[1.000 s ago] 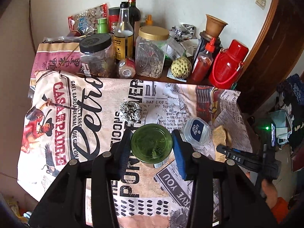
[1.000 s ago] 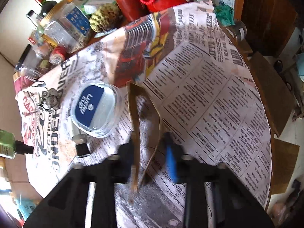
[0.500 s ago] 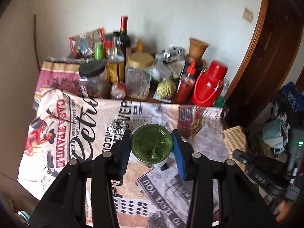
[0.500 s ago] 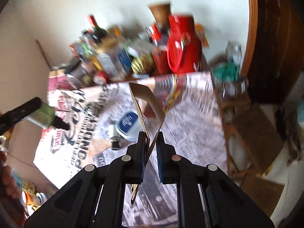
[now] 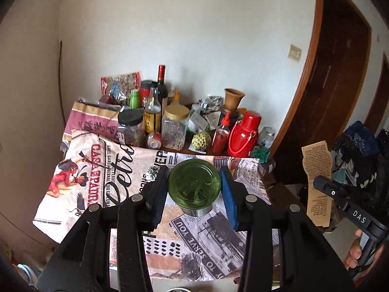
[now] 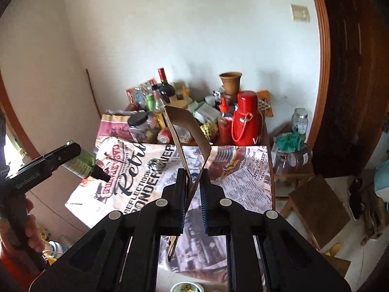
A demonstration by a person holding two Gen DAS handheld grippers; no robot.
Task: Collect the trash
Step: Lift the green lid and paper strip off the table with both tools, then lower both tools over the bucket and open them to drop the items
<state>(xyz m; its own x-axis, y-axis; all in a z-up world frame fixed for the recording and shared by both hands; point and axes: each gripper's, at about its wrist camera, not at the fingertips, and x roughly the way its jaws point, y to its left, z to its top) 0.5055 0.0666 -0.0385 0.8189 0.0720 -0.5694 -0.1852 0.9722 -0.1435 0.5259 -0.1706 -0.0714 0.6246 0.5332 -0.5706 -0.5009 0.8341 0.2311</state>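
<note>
Left gripper (image 5: 194, 189) is clamping the green bottle (image 5: 194, 186) by its round sides, which may be slipping. Right gripper (image 6: 193, 194) is pinching the flattened cardboard box (image 6: 187, 136) by one end above the desk (image 6: 245, 177), so it could be swinging loose.

A lived-in home: a cloth-covered table (image 5: 80, 209) crowded with food jars (image 5: 174, 127), bottles (image 5: 161, 88) and a flask (image 5: 244, 133) beside a wooden door (image 5: 335, 92).

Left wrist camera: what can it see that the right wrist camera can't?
Only the left wrist view shows the green bottle's round bottom and the printing on the cardboard box. Only the right wrist view shows the bottle's black cap and the wooden stool. Both show the foil ball, the red flask and the newspaper-print tablecloth.
</note>
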